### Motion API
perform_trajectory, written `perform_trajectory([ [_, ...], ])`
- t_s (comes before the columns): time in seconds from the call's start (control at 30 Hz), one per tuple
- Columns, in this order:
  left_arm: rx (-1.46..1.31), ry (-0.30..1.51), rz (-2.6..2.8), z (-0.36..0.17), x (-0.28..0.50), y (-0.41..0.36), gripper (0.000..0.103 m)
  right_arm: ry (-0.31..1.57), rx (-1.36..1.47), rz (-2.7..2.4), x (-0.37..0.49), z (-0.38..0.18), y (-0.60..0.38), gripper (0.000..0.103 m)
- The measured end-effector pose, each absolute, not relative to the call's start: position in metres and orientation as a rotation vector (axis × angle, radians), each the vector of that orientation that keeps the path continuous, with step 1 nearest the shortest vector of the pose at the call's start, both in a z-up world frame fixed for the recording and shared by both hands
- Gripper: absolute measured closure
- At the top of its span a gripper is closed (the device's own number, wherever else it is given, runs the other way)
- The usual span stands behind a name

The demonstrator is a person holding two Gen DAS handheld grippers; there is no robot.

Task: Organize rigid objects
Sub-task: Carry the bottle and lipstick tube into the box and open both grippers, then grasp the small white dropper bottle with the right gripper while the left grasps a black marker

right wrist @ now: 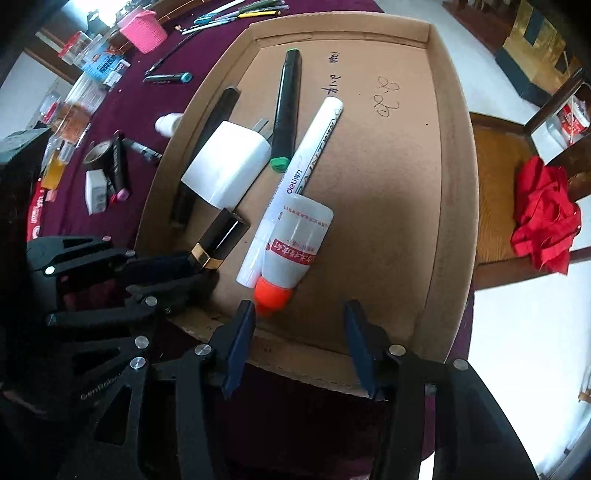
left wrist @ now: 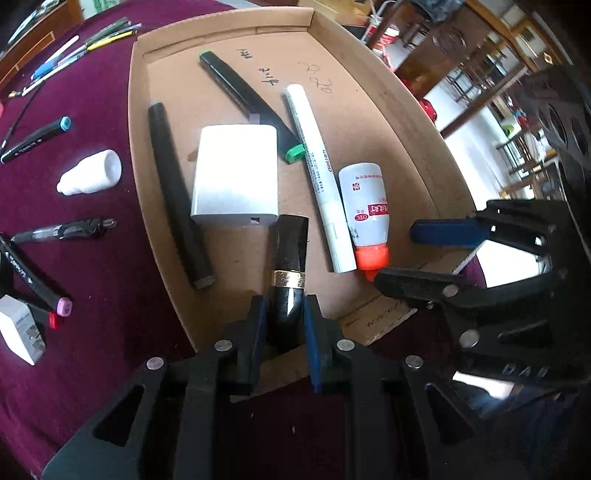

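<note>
Scattered over the maroon-cloth counter [left wrist: 110, 266]: marker pens, a small white dropper bottle [left wrist: 90, 173]. Left gripper [left wrist: 284, 325] jaws clamped on a glossy black tube with gold band [left wrist: 290, 273], low over the shallow cardboard tray [left wrist: 406, 122]. Right gripper [right wrist: 299, 343] jaws partly open, empty, just short of the orange-capped white bottle [right wrist: 291, 240]. Inside the tray also: white charger block [left wrist: 236, 177], white paint marker [left wrist: 317, 173], green-capped black marker [left wrist: 251, 99].

- Under my jaws a table covered in dark maroon cloth [left wrist: 110, 258] carries everything.
- A shallow brown cardboard tray [left wrist: 406, 122] sits directly on it.
- Left of the tray lie a small white plastic dropper bottle [left wrist: 90, 173], a black marker with a blue cap [left wrist: 35, 139], a clear-barrelled black pen [left wrist: 62, 230] and a white plug adapter [left wrist: 20, 332].
- At the far edge I see a loose row of pens and pencils [left wrist: 85, 44] and a pink woven basket [right wrist: 144, 26].
</note>
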State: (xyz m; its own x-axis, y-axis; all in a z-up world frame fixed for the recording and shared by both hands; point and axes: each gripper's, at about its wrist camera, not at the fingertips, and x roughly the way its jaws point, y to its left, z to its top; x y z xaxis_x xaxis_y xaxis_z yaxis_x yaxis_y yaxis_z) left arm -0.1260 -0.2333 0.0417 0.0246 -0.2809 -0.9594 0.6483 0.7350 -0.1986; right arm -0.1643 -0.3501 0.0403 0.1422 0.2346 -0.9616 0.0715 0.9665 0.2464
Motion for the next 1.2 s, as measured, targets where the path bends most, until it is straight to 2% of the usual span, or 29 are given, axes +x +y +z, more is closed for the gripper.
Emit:
perform_trajectory([
  [0.27, 0.223, 1.202, -0.715, 0.091, -0.113, -0.191, 0.085, 1.268, 0.173, 0.14, -0.158, 0.099, -0.349, 0.058],
  [0.4, 0.098, 1.183, -0.641, 0.103, -0.096, -0.152, 0.085, 1.16, 0.104, 0.253, -0.145, 0.128, -0.32, 0.058],
  [0.53, -0.02, 1.156, -0.539, 0.114, -0.089, -0.106, 0.085, 1.135, 0.037, 0.411, -0.123, 0.134, -0.281, 0.061],
  [0.57, -0.047, 1.152, -0.511, 0.114, -0.087, -0.092, 0.085, 1.137, 0.013, 0.448, -0.111, 0.133, -0.27, 0.064],
  [0.7, -0.13, 1.152, -0.391, 0.112, -0.086, -0.045, 0.085, 1.159, -0.083, 0.486, -0.07, 0.119, -0.239, 0.065],
  [0.77, -0.169, 1.161, -0.337, 0.107, -0.092, -0.02, 0.085, 1.171, -0.14, 0.482, -0.05, 0.107, -0.227, 0.073],
  [0.83, -0.194, 1.176, -0.297, 0.1, -0.097, -0.002, 0.085, 1.219, -0.161, 0.513, -0.031, 0.092, -0.216, 0.075],
  [1.2, -0.263, 1.181, -0.186, 0.093, -0.112, 0.05, 0.085, 1.334, -0.319, 0.516, 0.009, 0.038, -0.19, 0.079],
])
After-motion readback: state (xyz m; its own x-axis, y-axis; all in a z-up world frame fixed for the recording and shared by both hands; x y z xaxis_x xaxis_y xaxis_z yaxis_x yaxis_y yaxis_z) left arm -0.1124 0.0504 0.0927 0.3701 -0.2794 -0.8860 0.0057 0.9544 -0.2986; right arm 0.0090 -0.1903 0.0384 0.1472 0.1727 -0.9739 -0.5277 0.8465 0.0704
